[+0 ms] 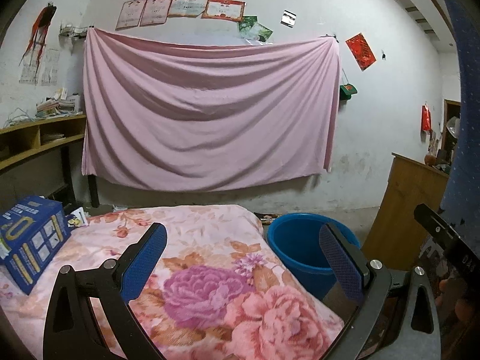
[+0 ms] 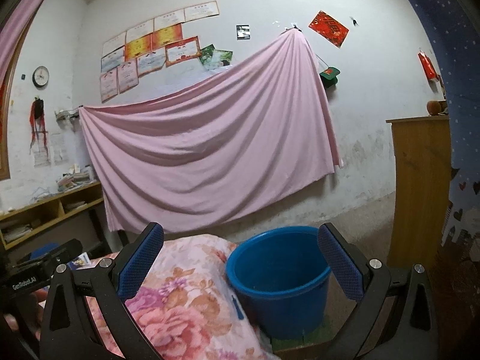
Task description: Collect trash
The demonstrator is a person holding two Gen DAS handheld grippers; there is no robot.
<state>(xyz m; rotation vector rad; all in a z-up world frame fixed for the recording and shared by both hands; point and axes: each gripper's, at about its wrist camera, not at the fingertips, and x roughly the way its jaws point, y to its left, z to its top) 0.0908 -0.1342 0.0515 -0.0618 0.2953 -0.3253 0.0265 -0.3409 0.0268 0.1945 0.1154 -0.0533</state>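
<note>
A blue plastic bucket [image 1: 300, 244] stands on the floor beside the right edge of a floral-covered table [image 1: 216, 270]; in the right wrist view the bucket [image 2: 279, 282] looks empty. A blue carton [image 1: 28, 240] lies at the table's left edge, with a small printed packet [image 1: 78, 217] behind it. My left gripper [image 1: 243, 258] is open and empty above the floral cloth. My right gripper [image 2: 240, 264] is open and empty, hovering over the bucket's near-left rim. The other gripper's body [image 2: 39, 265] shows at the left of the right wrist view.
A pink sheet [image 1: 210, 111] hangs on the back wall. A wooden shelf desk [image 1: 39, 141] with papers stands at left. A wooden cabinet [image 2: 420, 186] stands right of the bucket. The bucket rests on a green mat [image 2: 303, 340].
</note>
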